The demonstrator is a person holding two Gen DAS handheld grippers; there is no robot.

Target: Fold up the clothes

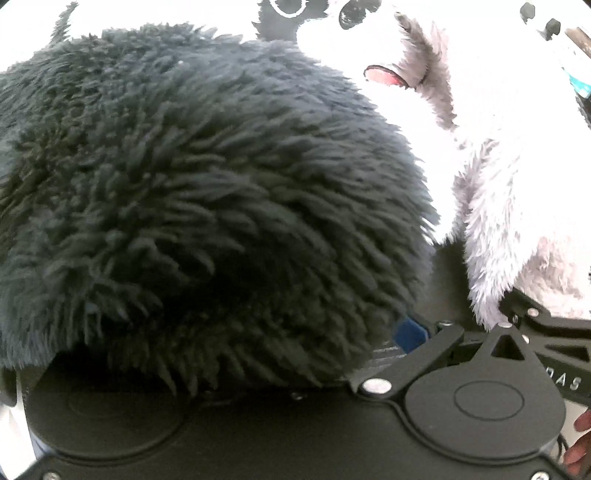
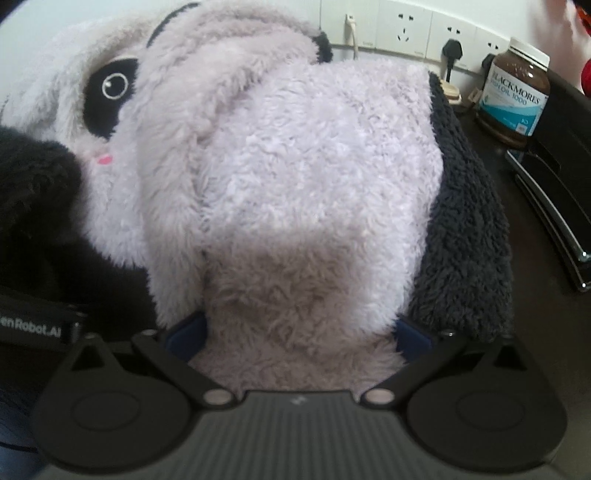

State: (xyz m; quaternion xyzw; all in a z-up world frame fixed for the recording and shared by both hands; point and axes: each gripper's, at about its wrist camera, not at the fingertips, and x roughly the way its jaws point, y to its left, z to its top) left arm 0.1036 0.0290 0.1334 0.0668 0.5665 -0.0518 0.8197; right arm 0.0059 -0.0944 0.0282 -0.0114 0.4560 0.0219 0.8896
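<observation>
A fluffy panda-style garment lies bunched on a dark tabletop. Its dark fleece part (image 1: pixel 207 192) fills the left wrist view and hides one finger of my left gripper (image 1: pixel 295 336). Only the right blue pad (image 1: pixel 410 334) shows, standing wide. Pale fleece (image 1: pixel 509 229) lies to the right. In the right wrist view the pale fleece (image 2: pixel 306 177) sits between the wide-apart blue pads (image 2: pixel 413 338) of my right gripper (image 2: pixel 299 339), with its jaws open around the pile. A panda eye patch (image 2: pixel 110 96) and a dark fleece strip (image 2: pixel 465 229) flank it.
A brown supplement bottle (image 2: pixel 515 88) stands at the back right, below wall sockets (image 2: pixel 406 29) with a black plug (image 2: pixel 452 51). Flat black devices (image 2: pixel 554 206) are stacked at the right edge. A person's fingers (image 1: pixel 580 443) show at the lower right.
</observation>
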